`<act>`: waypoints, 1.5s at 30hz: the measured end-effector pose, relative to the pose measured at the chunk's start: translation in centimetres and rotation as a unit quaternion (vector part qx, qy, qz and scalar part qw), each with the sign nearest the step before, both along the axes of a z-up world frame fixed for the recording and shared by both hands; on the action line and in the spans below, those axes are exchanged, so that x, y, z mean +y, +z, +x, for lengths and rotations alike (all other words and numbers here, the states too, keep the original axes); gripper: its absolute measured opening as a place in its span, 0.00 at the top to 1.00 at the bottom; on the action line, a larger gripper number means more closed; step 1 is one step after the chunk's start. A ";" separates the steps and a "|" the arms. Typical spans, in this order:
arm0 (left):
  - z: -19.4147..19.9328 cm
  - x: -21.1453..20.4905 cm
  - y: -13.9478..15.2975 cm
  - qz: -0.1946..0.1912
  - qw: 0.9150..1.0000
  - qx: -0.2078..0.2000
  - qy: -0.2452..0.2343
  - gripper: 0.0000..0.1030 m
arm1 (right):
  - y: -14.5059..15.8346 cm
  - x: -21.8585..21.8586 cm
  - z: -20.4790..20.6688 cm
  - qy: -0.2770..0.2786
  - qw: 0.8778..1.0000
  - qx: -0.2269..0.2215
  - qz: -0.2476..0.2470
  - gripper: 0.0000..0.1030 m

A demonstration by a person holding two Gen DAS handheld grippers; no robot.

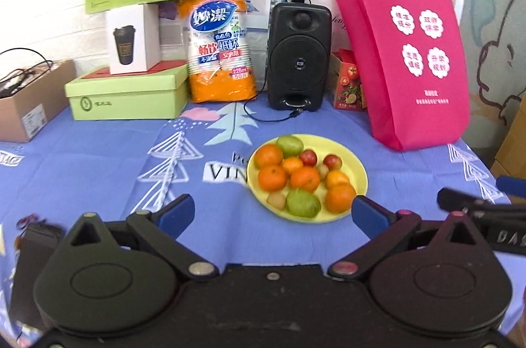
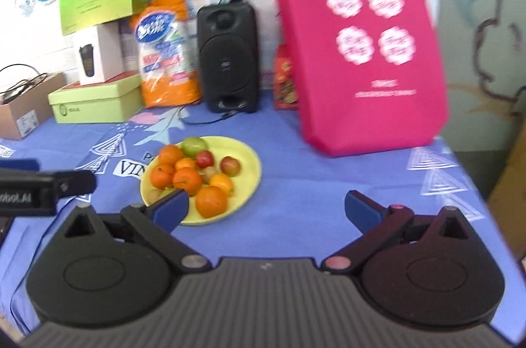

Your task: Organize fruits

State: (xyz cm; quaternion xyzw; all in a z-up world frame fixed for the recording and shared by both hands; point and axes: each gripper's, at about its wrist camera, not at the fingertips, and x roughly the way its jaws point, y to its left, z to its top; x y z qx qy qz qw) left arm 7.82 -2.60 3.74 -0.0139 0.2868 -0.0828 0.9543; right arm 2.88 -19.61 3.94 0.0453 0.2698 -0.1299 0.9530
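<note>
A yellow plate [image 1: 348, 150] on the blue tablecloth holds several oranges [image 1: 269, 156], green fruits [image 1: 303, 203] and small red fruits [image 1: 308, 157]. The plate [image 2: 245, 157] also shows in the right wrist view, with an orange [image 2: 211, 201] at its front. My left gripper [image 1: 272, 210] is open and empty, hovering just in front of the plate. My right gripper [image 2: 267, 208] is open and empty, to the right of the plate's front edge. A pink tote bag [image 1: 407, 52] stands upright behind the plate to the right; it also shows in the right wrist view [image 2: 361, 52].
A black speaker [image 1: 299, 52] with a cable, an orange pack of paper cups [image 1: 218, 52], green boxes [image 1: 126, 95], a white cup box [image 1: 133, 40] and a cardboard box [image 1: 29, 104] line the back. A small red carton [image 1: 348, 81] stands beside the bag.
</note>
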 end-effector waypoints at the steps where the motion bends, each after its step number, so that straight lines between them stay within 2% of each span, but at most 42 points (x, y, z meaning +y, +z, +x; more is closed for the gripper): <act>1: -1.1 0.1 -0.1 0.005 1.000 0.000 0.000 0.00 | 0.1 0.3 -1.0 0.003 1.000 -0.002 -0.001 0.00; 5: -5.1 0.1 -0.6 0.031 0.999 -0.013 -0.001 0.00 | -0.3 2.0 -3.7 0.026 1.000 0.005 -0.012 0.00; 8: -7.7 0.0 -1.3 0.042 0.999 -0.015 -0.010 0.00 | -1.0 3.1 -4.9 0.018 0.999 0.014 -0.027 0.00; 12: -10.6 0.3 -2.3 0.030 0.999 -0.014 -0.005 0.00 | -2.3 3.8 -6.1 0.012 0.999 0.026 -0.019 0.00; 15: -11.9 0.4 -2.8 0.027 1.000 -0.009 -0.001 0.00 | -3.0 4.0 -6.6 0.009 0.999 0.043 -0.008 0.00; 19: -13.0 0.6 -3.0 0.023 1.000 -0.013 -0.004 0.00 | -3.2 4.2 -7.4 0.013 0.999 0.042 -0.004 0.00; 25: -13.2 0.7 -2.5 0.015 1.000 -0.015 -0.003 0.00 | -2.6 4.2 -8.0 0.015 0.999 0.031 -0.008 0.00; 36: -12.7 0.6 -2.6 0.017 1.000 -0.008 -0.006 0.00 | -3.2 4.2 -8.0 0.022 0.999 0.039 -0.006 0.00; 43: -11.8 0.4 -3.2 0.034 0.999 0.016 0.024 0.00 | -3.8 4.2 -7.8 0.020 0.999 0.045 -0.004 0.00; 45: -11.9 0.1 -3.3 0.047 0.998 0.011 0.030 0.00 | -4.0 4.1 -7.8 0.019 0.999 0.047 -0.001 0.00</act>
